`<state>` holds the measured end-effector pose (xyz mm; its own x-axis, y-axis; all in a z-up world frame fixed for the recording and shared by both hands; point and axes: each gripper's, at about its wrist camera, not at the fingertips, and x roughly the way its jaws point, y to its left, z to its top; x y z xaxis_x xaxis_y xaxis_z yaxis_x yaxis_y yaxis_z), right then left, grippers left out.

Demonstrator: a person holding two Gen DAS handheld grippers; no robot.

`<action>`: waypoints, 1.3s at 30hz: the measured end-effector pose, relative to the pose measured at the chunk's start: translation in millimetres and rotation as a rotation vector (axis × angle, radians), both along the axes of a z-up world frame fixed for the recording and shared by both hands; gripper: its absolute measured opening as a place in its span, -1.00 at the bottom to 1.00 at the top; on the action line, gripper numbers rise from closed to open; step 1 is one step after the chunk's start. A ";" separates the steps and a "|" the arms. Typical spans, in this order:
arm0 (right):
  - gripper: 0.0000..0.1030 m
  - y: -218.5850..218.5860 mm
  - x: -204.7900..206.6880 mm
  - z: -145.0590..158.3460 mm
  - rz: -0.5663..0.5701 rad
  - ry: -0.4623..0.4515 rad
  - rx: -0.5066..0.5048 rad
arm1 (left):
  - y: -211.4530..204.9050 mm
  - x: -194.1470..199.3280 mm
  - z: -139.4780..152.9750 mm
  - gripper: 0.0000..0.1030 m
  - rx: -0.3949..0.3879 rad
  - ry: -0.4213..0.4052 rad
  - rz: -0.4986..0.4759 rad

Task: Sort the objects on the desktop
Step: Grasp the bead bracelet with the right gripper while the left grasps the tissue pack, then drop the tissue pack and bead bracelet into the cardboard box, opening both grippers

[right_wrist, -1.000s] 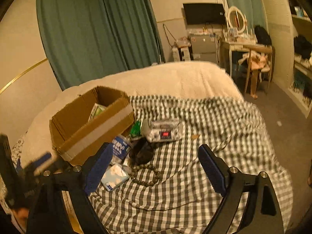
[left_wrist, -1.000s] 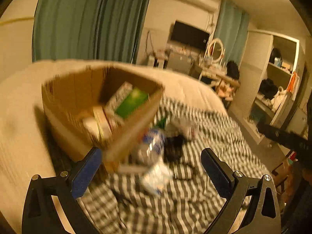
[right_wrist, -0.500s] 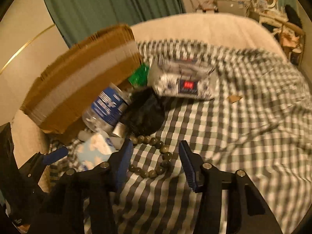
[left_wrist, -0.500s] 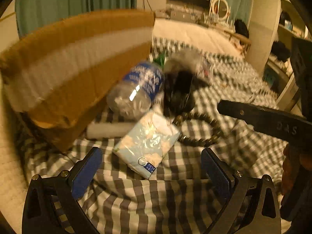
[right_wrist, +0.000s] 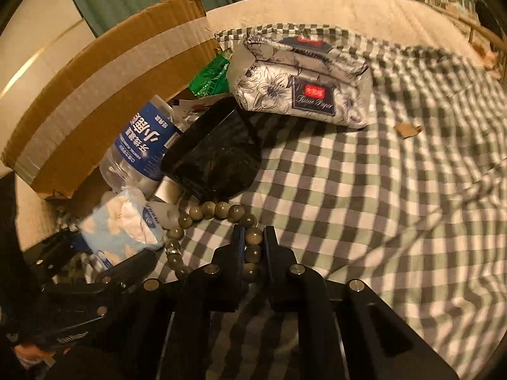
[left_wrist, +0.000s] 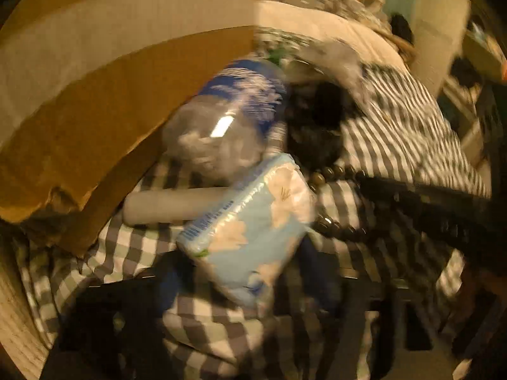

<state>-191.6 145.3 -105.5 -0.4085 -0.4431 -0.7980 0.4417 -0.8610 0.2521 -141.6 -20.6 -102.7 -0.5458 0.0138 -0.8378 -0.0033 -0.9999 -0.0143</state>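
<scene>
Right wrist: my right gripper (right_wrist: 254,237) pinches the grey-green bead bracelet (right_wrist: 202,210); my left gripper (left_wrist: 253,272) clamps the light-blue tissue pack (left_wrist: 253,231).

Both views are dim and tinted warm orange-yellow. The left wrist view is heavily smeared by motion blur: the water bottle (left_wrist: 228,117) carries one small white glare spot, and the checked cloth (left_wrist: 396,133) streaks into stripes. The right wrist view is sharper (print on the tissue pack (right_wrist: 304,85) shows clearly), though edges bend and darken toward the round fisheye rim.
</scene>
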 end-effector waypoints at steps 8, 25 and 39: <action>-0.79 34.0 42.8 27.3 -0.115 0.124 0.192 | 11.1 19.8 16.5 -0.45 -0.008 0.038 -0.054; -0.79 10.3 122.3 156.7 -0.083 0.426 0.407 | 10.6 69.2 114.5 -0.58 0.111 0.293 -0.147; -0.79 -120.9 92.8 287.9 0.115 0.697 0.365 | -89.9 18.6 221.9 -0.58 0.128 0.472 0.039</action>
